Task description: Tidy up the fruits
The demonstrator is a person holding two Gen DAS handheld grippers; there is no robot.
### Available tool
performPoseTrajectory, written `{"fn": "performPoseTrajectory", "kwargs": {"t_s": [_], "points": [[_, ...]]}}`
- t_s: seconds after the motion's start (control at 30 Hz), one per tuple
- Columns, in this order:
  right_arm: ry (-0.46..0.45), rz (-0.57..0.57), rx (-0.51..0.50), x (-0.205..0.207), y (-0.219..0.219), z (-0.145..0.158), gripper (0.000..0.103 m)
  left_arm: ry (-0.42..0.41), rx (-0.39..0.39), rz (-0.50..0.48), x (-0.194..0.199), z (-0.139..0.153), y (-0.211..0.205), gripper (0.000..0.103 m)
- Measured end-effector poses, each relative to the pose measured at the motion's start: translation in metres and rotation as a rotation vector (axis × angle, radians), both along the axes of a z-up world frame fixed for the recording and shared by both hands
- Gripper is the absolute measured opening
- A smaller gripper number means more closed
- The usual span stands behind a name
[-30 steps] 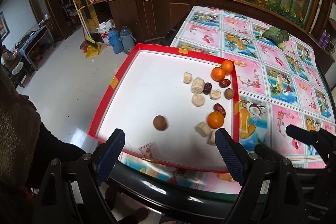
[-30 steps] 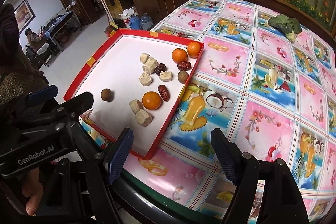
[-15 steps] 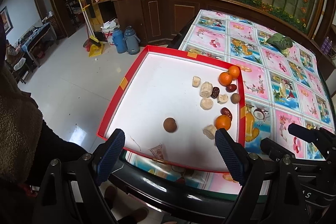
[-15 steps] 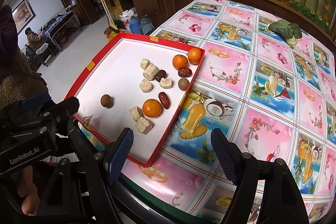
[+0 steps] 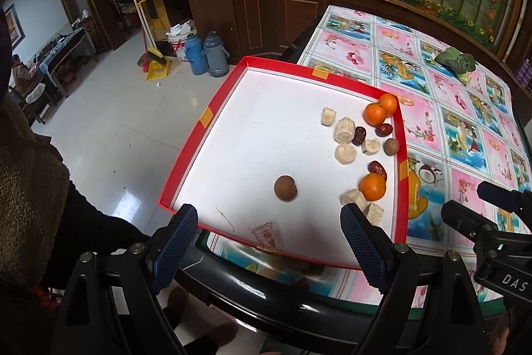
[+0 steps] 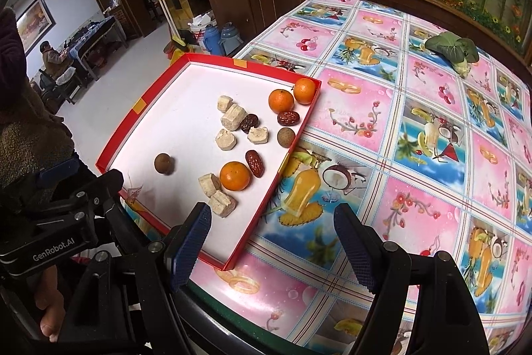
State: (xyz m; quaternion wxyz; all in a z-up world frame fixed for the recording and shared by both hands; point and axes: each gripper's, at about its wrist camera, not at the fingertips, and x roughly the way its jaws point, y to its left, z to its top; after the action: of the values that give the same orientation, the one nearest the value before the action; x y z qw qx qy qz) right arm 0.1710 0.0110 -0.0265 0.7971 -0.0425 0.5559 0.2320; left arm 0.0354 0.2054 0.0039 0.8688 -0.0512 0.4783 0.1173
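Currently both grippers hang over the near edge of the table, angled down. Left gripper [image 5: 268, 235]: jaws spread wide, nothing between the pads, nothing held. Right gripper [image 6: 272, 242]: jaws also wide apart, empty; the near right corner of the tray shows between them.

Red-rimmed tray [image 5: 186, 158], white floor, sits at the table's near left corner on a fruit-print tablecloth [image 6: 415, 122]. Fruit clustered along the tray's right side: two oranges [image 6: 281, 100] touching at the far right corner, a third orange [image 6: 234, 176] nearer, just beside a red date [image 6: 254, 163]. Pale cut chunks [image 6: 233, 117] scattered among them, two more dates, one brown round fruit against the right rim. A lone brown round fruit [image 5: 285, 187] lies well apart, toward the middle. Green leafy bundle [image 6: 452, 49] far off on the cloth.
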Motion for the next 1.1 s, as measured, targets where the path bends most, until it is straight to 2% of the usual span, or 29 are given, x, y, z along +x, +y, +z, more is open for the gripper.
{"fn": "performPoseTrajectory", "kwargs": {"t_s": [0.37, 1.1], "points": [[0.01, 0.012, 0.001, 0.007, 0.005, -0.004, 0.078, 0.037, -0.003, -0.035, 0.012, -0.01, -0.002, 0.088], [0.022, 0.024, 0.011, 0.013, 0.009, -0.009, 0.078, 0.053, -0.004, -0.049, 0.019, -0.014, -0.001, 0.088]]}}
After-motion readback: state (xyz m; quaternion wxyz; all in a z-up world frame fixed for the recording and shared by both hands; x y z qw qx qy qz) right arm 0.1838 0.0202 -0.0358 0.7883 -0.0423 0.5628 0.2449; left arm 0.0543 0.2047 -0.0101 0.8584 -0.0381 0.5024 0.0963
